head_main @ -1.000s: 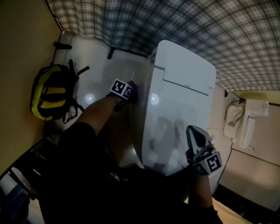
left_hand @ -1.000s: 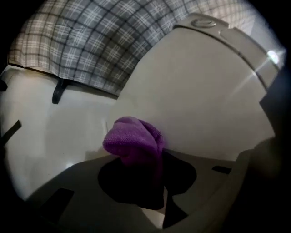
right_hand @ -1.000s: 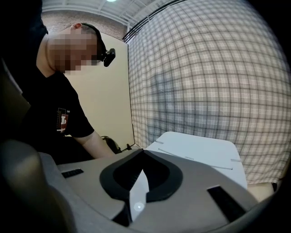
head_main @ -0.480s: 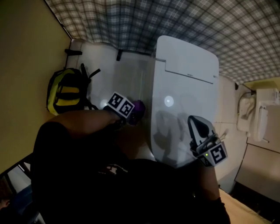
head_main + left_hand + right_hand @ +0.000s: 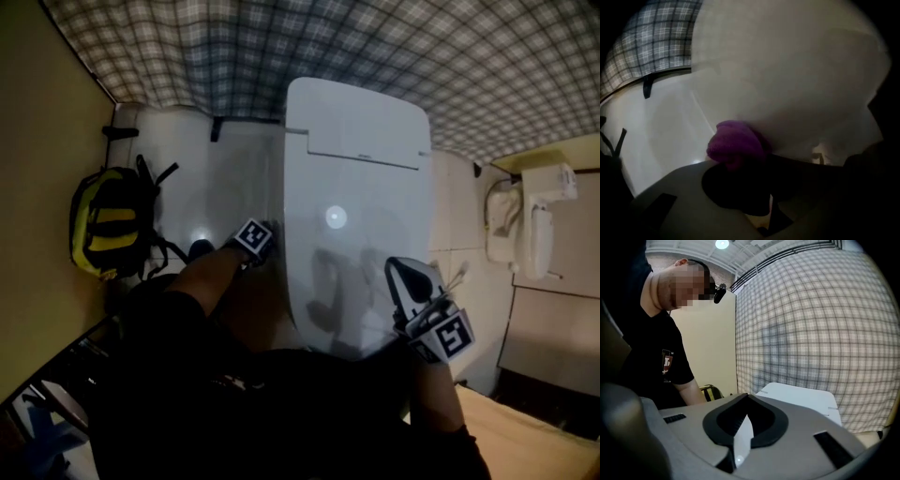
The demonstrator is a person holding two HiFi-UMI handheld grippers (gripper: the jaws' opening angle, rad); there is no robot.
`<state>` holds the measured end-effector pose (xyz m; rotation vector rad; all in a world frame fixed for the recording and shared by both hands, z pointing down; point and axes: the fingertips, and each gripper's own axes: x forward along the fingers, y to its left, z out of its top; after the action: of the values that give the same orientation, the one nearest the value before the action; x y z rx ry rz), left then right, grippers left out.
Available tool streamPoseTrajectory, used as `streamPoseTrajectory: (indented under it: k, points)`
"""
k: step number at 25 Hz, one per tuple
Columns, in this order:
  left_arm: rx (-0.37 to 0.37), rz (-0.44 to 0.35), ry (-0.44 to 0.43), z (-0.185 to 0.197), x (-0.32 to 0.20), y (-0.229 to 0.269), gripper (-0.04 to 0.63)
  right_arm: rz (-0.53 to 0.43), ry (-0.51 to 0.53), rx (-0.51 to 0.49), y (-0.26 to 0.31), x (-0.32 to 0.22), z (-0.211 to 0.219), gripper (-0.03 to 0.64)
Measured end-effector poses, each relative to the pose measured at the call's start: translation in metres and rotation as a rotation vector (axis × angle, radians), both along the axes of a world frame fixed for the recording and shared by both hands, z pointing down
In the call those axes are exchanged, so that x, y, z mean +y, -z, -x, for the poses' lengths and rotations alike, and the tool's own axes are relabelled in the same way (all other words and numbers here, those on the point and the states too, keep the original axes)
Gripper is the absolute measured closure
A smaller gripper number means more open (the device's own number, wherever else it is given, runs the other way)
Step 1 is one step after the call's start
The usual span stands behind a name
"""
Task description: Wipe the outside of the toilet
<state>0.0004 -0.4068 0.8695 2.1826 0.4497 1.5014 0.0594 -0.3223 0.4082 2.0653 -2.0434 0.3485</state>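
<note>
The white toilet [image 5: 356, 206] stands lid down in the middle of the head view. My left gripper [image 5: 255, 239] is low against its left flank. In the left gripper view that gripper [image 5: 736, 161] is shut on a bunched purple cloth [image 5: 736, 143], which presses on the toilet's curved side [image 5: 787, 79]. The cloth is hidden in the head view. My right gripper [image 5: 412, 281] hovers over the front right of the lid. In the right gripper view its tips [image 5: 745, 397] meet with nothing between them, and the tank end of the toilet [image 5: 801, 399] shows beyond.
A yellow and black backpack [image 5: 112, 220] lies on the white floor to the toilet's left, by the tan wall. A plaid wall [image 5: 375, 47] runs behind the toilet. White fittings [image 5: 539, 225] hang on the right wall. A person in a dark shirt [image 5: 651, 357] shows in the right gripper view.
My left gripper has slid with the cloth along the toilet's left side toward the front, and the cloth has dropped out of the head view. The right gripper has stayed over the lid's front.
</note>
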Motion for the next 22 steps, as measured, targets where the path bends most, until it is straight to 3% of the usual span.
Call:
streamPoseTrajectory:
  k: [7,11,14,17,20,22]
  points:
    - [-0.012,0.120,-0.098,0.025,-0.013,0.026,0.497,-0.034,-0.062,-0.036,-0.005,0.028,-0.029,0.611]
    - [0.069,0.198,-0.088,0.018,-0.024,0.087,0.497,-0.132,-0.054,-0.040,0.014,0.036,-0.020,0.611]
    - [0.191,0.244,0.028,0.005,-0.035,0.163,0.497,-0.199,-0.041,-0.048,0.028,0.048,-0.011,0.611]
    - [0.378,0.250,0.212,-0.006,-0.063,0.248,0.497,-0.264,0.028,-0.055,0.034,0.050,-0.013,0.611]
    - [0.543,0.267,0.372,-0.009,-0.052,0.317,0.497,-0.288,0.073,-0.042,0.043,0.068,-0.015,0.611]
    - [0.609,0.274,0.427,-0.001,-0.034,0.346,0.496,-0.283,0.104,-0.024,0.042,0.082,-0.012,0.611]
